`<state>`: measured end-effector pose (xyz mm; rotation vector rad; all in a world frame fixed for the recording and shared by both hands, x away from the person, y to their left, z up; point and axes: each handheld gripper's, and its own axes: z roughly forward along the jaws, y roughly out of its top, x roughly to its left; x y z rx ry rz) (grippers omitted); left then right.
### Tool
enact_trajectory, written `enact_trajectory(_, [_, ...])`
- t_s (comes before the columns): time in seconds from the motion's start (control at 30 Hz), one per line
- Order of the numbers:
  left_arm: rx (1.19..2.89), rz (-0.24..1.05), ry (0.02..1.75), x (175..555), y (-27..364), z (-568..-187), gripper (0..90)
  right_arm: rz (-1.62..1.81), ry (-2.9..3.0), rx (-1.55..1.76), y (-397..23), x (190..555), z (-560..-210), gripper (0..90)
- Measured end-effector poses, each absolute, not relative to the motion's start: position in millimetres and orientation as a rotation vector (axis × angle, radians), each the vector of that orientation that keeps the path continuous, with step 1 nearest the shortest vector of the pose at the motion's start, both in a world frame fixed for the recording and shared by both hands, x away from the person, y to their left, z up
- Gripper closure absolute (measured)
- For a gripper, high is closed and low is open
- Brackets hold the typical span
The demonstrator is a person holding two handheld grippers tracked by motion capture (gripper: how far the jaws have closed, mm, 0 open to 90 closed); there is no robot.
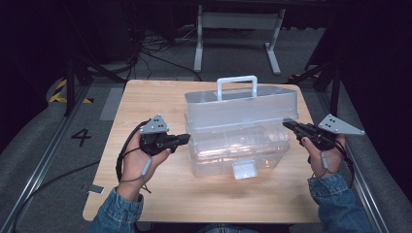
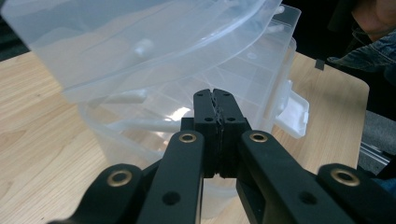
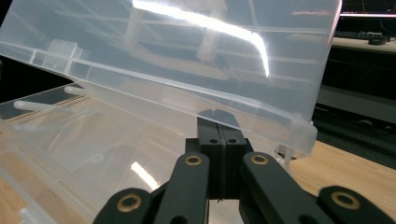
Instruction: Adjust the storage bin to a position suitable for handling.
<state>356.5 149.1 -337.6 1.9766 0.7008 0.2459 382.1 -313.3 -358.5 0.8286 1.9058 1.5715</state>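
A clear plastic toolbox (image 1: 228, 155) stands mid-table, its lid (image 1: 243, 103) tilted partly open with a white handle (image 1: 236, 83) on top. The front latch (image 1: 244, 170) hangs loose. My left gripper (image 1: 187, 139) is shut with nothing in it, its tip at the box's left end near the gap under the lid. In the left gripper view the jaws (image 2: 215, 93) press together in front of the box wall (image 2: 140, 135). My right gripper (image 1: 286, 124) is also shut, at the right end. In the right gripper view its tip (image 3: 215, 113) sits just under the lid's rim (image 3: 261, 109).
The wooden table (image 1: 145, 97) has bare room to the left, right and front of the box. A small grey piece (image 1: 92, 189) lies off its front-left corner. Behind the table are a white metal stand (image 1: 238, 29) and floor cables (image 1: 155, 48).
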Motion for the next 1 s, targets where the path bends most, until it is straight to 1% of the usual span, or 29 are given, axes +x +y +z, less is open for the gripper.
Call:
enact_trajectory(0.1, [1.960, 0.218, 0.699, 358, 141, -341, 90.0, 1.573, 1.904, 0.830, -313, 383, -358, 90.0])
enact_trajectory(0.27, [1.909, 0.238, 0.711, 361, 133, -344, 90.0, 1.570, 1.904, 0.828, -313, 383, -358, 90.0])
enact_trajectory(0.43, [1.858, 0.271, 0.705, 362, 128, -345, 90.0, 1.577, 1.904, 0.831, -314, 384, -357, 90.0])
enact_trajectory(0.5, [1.852, 0.341, 0.692, 361, 125, -343, 90.0, 1.590, 1.892, 0.830, -313, 384, -356, 90.0])
enact_trajectory(0.57, [1.842, 0.364, 0.686, 360, 123, -342, 90.0, 1.589, 1.886, 0.829, -314, 385, -354, 90.0])
enact_trajectory(0.8, [1.820, 0.373, 0.693, 367, 121, -341, 90.0, 1.611, 1.894, 0.822, -315, 382, -350, 90.0])
enact_trajectory(1.0, [1.813, 0.409, 0.720, 377, 123, -341, 90.0, 1.630, 1.939, 0.788, -322, 372, -343, 90.0])
